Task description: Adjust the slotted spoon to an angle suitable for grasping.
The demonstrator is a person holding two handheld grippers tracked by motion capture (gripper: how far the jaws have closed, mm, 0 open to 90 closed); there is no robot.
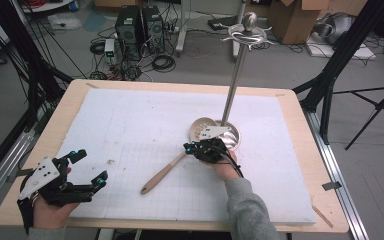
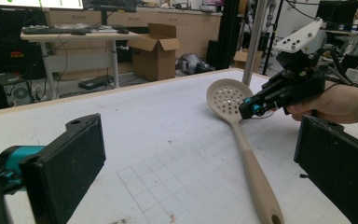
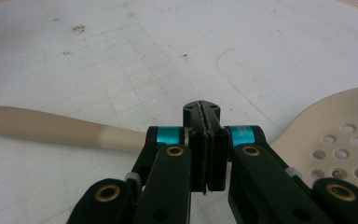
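Slotted spoon (image 1: 180, 159): light, rigid, smooth handle, likely slippery. Grab at neck near bowl. Right gripper (image 1: 194, 148) jaws fully closed, empty, above neck. Left gripper (image 1: 91, 169) jaws wide, empty.

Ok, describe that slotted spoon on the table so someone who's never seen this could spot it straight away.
On the white foam board covering the wooden table, look beside the tall metal stand. The slotted spoon lies flat at its base, beige, its long handle pointing toward the person. Its round perforated bowl sets it apart.
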